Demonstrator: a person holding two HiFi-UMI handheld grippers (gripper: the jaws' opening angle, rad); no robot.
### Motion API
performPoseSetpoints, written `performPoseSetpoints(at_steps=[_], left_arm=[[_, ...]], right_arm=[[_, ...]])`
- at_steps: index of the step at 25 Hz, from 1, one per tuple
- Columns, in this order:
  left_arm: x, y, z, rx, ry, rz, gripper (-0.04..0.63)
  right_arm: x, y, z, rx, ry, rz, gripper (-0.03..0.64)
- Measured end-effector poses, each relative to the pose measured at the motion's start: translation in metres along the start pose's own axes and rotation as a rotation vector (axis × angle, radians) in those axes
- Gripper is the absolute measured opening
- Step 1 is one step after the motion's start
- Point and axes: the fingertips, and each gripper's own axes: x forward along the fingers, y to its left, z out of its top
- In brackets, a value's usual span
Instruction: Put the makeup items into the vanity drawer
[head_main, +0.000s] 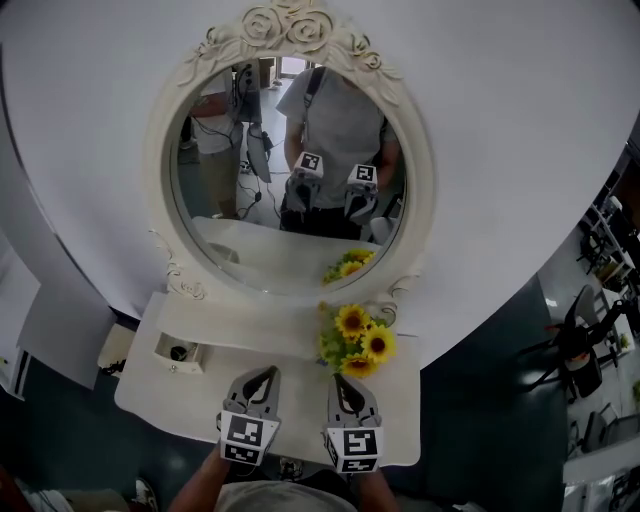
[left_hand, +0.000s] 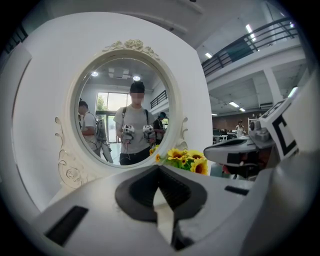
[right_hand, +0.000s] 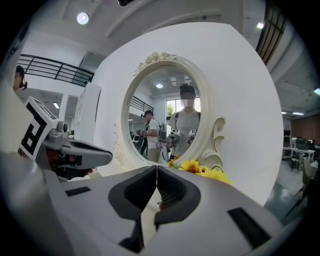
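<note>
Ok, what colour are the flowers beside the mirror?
Yellow sunflowers with dark centres and green leaves, clearest in the head view.

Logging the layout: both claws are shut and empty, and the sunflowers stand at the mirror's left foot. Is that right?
Wrong side. The left claw and right claw are shut and empty, but the head view shows the sunflowers at the mirror's right foot.

You find no words, brands or numbers to read here; only black-and-white square markers on your left gripper (head_main: 265, 376) and right gripper (head_main: 340, 382), bottom centre of the head view
</note>
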Motion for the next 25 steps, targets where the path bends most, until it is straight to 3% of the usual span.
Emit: performPoseSetpoints(at_steps=[25], left_arm=[[0.0016, -0.0037, 0.0028, 0.010, 0.001, 0.013, 0.002]], right_arm=[[0.0000, -0.0013, 0.0010, 0.001, -0.006, 0.024, 0.015]])
